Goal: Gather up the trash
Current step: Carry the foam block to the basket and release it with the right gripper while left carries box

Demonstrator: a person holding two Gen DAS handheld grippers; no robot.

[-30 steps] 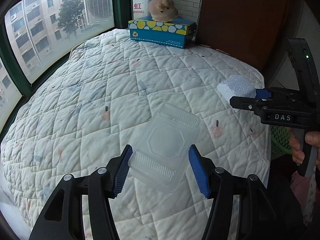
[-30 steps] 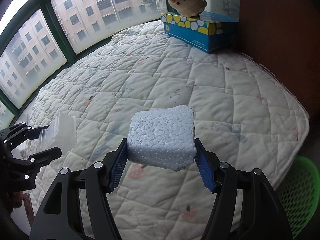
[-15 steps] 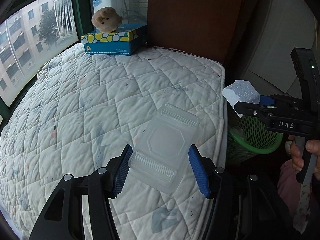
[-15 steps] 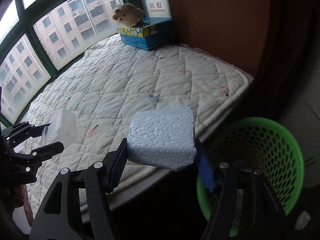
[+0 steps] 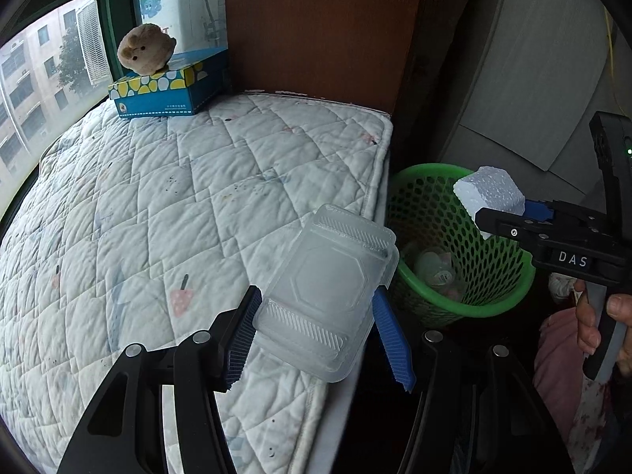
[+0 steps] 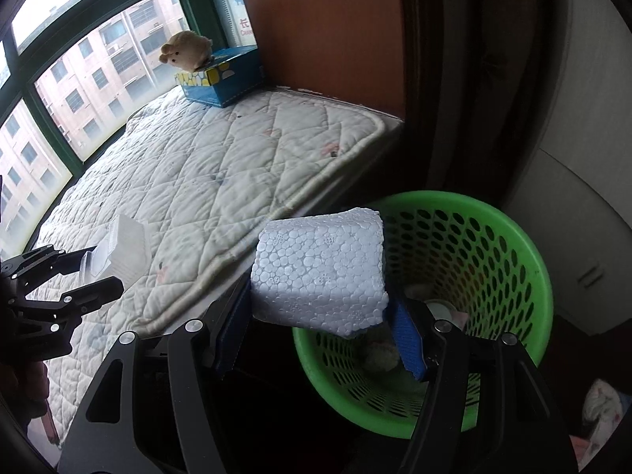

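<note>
My left gripper (image 5: 316, 335) is shut on a clear plastic clamshell container (image 5: 328, 288) and holds it over the bed's right edge. It shows at the left of the right wrist view, the container (image 6: 122, 252) in the gripper (image 6: 91, 272). My right gripper (image 6: 320, 331) is shut on a white foam block (image 6: 320, 272), held at the near rim of the green mesh trash basket (image 6: 509, 237). In the left wrist view the foam block (image 5: 489, 197) hangs over the basket (image 5: 442, 205), which holds some trash at its bottom.
A quilted white mattress (image 5: 177, 205) fills the left. A blue tissue box (image 5: 166, 91) with a plush toy (image 5: 146, 47) on it stands at the far corner. A brown wooden panel (image 5: 316, 27) rises behind. The basket stands on the floor beside the bed.
Both grippers have swung right from over the mattress toward the basket, each still holding its item. The foam block now hangs over the basket rim.
</note>
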